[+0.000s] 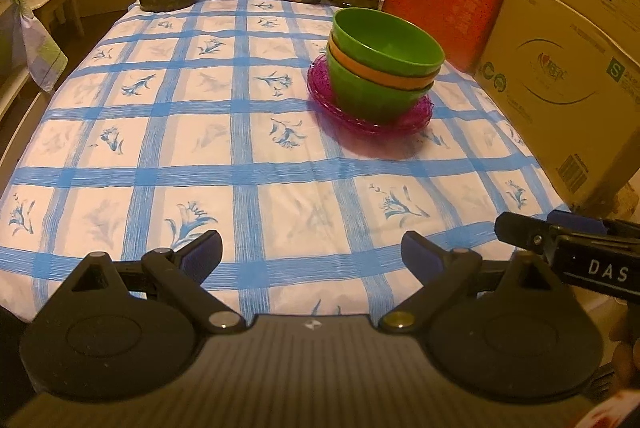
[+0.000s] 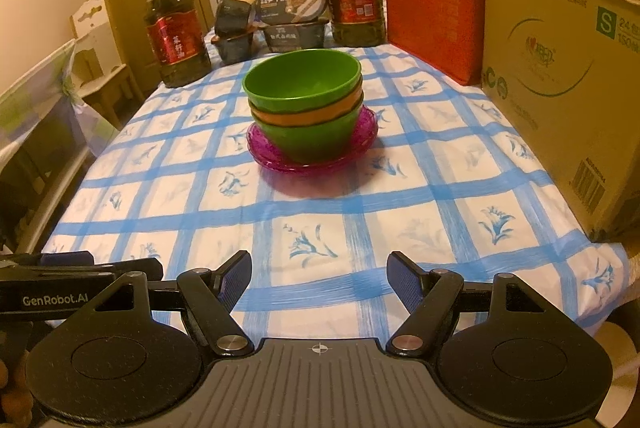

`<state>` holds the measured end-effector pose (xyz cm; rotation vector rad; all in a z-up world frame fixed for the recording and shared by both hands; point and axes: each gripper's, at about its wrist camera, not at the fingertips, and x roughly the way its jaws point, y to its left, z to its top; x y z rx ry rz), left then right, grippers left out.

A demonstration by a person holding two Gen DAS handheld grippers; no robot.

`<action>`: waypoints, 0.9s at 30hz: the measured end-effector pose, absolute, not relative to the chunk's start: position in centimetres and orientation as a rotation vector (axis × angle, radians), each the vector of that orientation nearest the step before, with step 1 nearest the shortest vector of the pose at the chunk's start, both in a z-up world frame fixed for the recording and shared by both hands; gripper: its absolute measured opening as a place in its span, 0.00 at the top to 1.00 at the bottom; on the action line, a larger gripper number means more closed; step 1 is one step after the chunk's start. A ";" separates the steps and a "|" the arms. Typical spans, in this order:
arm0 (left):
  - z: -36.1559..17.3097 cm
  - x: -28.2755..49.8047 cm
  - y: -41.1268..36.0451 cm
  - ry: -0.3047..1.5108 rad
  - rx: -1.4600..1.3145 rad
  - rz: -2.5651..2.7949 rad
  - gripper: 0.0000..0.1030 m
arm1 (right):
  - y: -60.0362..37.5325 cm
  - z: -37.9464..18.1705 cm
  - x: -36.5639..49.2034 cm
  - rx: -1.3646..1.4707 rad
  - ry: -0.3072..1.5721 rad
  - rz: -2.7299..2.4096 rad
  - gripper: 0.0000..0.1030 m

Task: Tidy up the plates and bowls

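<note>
1. Bowls [image 2: 304,96]: three nested, green-orange-green, smooth; lower two mostly hidden.
2. Plates [image 2: 312,160]: ribbed translucent magenta, count unclear, under bowls, mid-tablecloth [image 2: 400,196].
3. Left gripper [image 1: 310,256], right gripper [image 2: 318,276]: fingers spread, empty.

Your three nested bowls [image 2: 303,96] sit on stacked plates [image 2: 280,158] at frame centre on the worktop [image 2: 400,212]. Behind them stand two oil bottles [image 2: 176,40], food trays [image 2: 290,14] between. A bag [image 2: 434,12] and carton [image 2: 560,68] occupy the right.
</note>
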<state>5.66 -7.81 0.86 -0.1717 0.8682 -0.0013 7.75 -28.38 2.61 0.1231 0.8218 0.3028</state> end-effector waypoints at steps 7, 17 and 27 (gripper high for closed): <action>0.8 5.6 -7.9 0.866 -0.165 -0.002 0.08 | -28.6 2.5 7.7 0.126 0.824 0.297 0.28; 0.8 5.5 -8.0 0.866 -0.162 -0.001 0.08 | -28.6 2.4 7.6 0.128 0.827 0.296 0.28; 0.7 5.5 -8.0 0.868 -0.163 -0.002 0.08 | -28.7 2.3 7.6 0.129 0.829 0.294 0.28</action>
